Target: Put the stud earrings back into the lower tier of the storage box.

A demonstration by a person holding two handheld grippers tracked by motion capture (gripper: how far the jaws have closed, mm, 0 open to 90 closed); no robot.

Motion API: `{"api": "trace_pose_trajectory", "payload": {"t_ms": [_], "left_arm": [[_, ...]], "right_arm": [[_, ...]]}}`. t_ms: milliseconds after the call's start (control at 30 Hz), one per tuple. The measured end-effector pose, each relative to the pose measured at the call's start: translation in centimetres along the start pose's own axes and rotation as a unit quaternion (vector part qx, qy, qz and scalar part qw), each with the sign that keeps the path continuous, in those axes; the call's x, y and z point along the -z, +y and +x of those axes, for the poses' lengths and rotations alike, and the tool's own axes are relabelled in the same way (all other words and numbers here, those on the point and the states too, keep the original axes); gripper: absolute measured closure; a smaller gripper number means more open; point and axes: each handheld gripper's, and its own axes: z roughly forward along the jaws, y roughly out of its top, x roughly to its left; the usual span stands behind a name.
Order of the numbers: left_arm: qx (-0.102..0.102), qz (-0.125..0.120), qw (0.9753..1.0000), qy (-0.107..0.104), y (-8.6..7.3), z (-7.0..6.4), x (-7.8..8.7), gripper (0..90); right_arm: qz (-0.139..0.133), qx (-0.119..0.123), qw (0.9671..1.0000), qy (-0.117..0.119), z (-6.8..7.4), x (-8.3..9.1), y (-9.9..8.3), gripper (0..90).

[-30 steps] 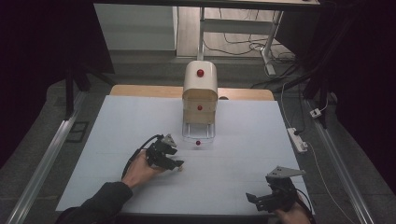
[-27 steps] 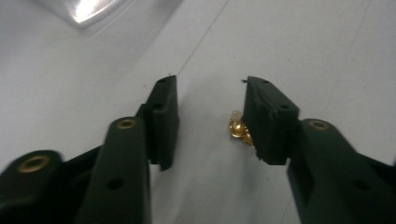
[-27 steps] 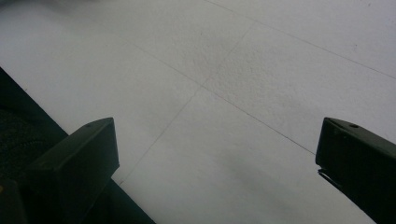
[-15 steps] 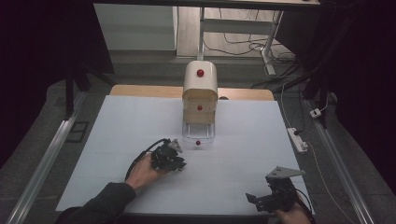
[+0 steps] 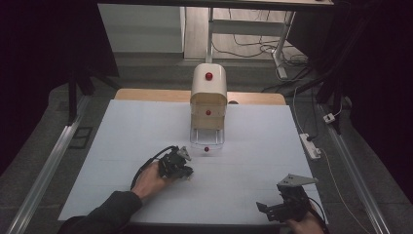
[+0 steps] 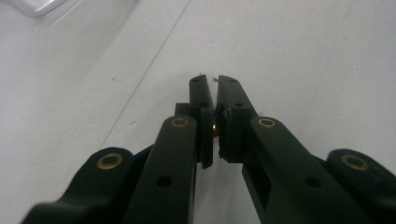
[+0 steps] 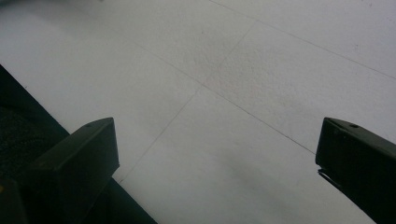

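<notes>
Covering most of the high view, the white table sheet point(image 5: 122, 146) carries every item, with a strip of wooden board point(image 5: 146, 95) exposed along its far edge at twelve o'clock. Next in size, the cream cabinet point(image 5: 209, 105) with a rounded top stands at twelve o'clock of the sheet's centre; it bears one red knob point(image 5: 209, 76) on its upper front and a second red knob point(image 5: 208, 112) on the drawer face below. At six o'clock of the cabinet, a clear drawer point(image 5: 207, 139) is drawn out over the sheet, its own small red knob point(image 5: 206, 148) at its near end. The left gripper point(image 5: 184, 171) lies at about seven o'clock of that drawer, near it but apart, held low over the sheet by the left hand point(image 5: 148, 180); in the left gripper view its jaws are pressed almost together point(image 6: 213, 95) with nothing seen between the tips. The right gripper point(image 5: 265, 208) rests at five o'clock of the sheet, near its front edge, held by the right hand point(image 5: 304, 226); in the right gripper view its jaws stand spread wide over bare sheet point(image 7: 224, 93).
</notes>
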Motion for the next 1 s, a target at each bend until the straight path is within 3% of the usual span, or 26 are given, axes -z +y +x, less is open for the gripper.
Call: {"api": "trace_pose_trajectory", "payload": {"t_ms": [300, 467, 600, 833, 1000], "left_arm": [[0.015, -0.024, 0.9996, -0.003, 0.2, 0.6, 1.1, 84.8], [0.014, -0.038, 0.9991, 0.009, 0.8, 1.1, 2.2, 84.9], [0.021, -0.06, 0.9977, 0.024, 1.7, 1.8, 3.3, 84.9], [0.036, -0.094, 0.9944, 0.03, 3.3, 2.7, 4.7, 84.8], [0.037, -0.098, 0.9938, 0.038, 4.3, 3.2, 4.7, 84.8]], "right_arm": [[0.002, 0.0, 1.0, 0.0, 0.0, -0.1, 0.0, 0.0], [0.002, 0.0, 1.0, 0.0, 0.0, -0.1, 0.0, 0.0], [0.001, 0.0, 1.0, 0.001, -0.1, 0.0, 0.0, 0.0], [0.001, -0.002, 1.0, 0.001, -0.1, 0.0, 0.0, 0.0], [0.002, 0.0, 1.0, 0.0, -0.1, 0.0, 0.0, 0.0]]}}
